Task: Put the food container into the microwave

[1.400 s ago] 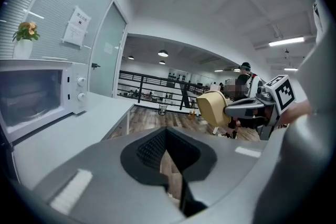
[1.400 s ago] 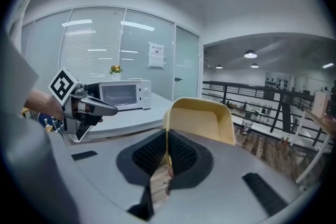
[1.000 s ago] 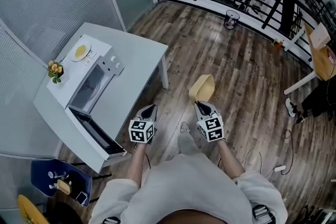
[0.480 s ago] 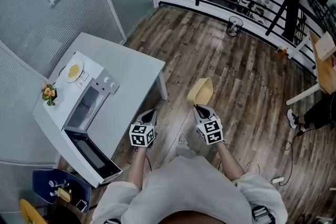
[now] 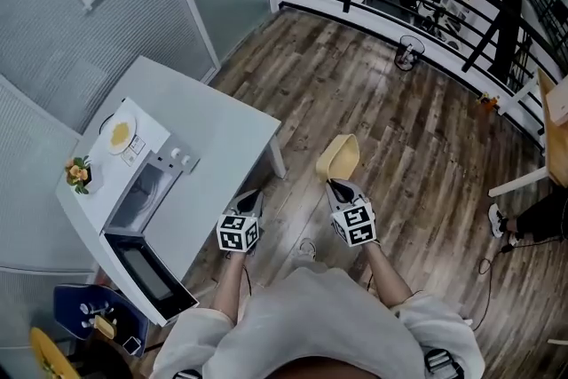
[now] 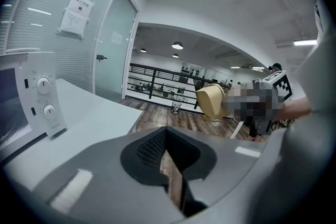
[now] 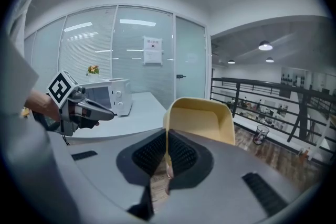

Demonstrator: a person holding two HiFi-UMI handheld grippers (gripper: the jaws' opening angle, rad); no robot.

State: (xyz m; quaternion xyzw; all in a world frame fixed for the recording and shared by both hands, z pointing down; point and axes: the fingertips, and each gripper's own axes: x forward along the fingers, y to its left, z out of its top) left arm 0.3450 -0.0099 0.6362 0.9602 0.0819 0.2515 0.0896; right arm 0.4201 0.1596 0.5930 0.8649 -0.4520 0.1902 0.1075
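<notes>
OK, I hold the food container (image 5: 338, 157) by its rim in the right gripper (image 5: 336, 183); left gripper (image 5: 254, 194) closed, empty; open microwave (image 5: 133, 191) sits frame-left, beyond it.

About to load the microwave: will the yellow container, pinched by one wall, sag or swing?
Probably light and fairly stiff: the food container stands out from the right gripper by one wall without visible sag. The wall looks thin, so it may flex. A bump could pivot it in the jaws.
</notes>
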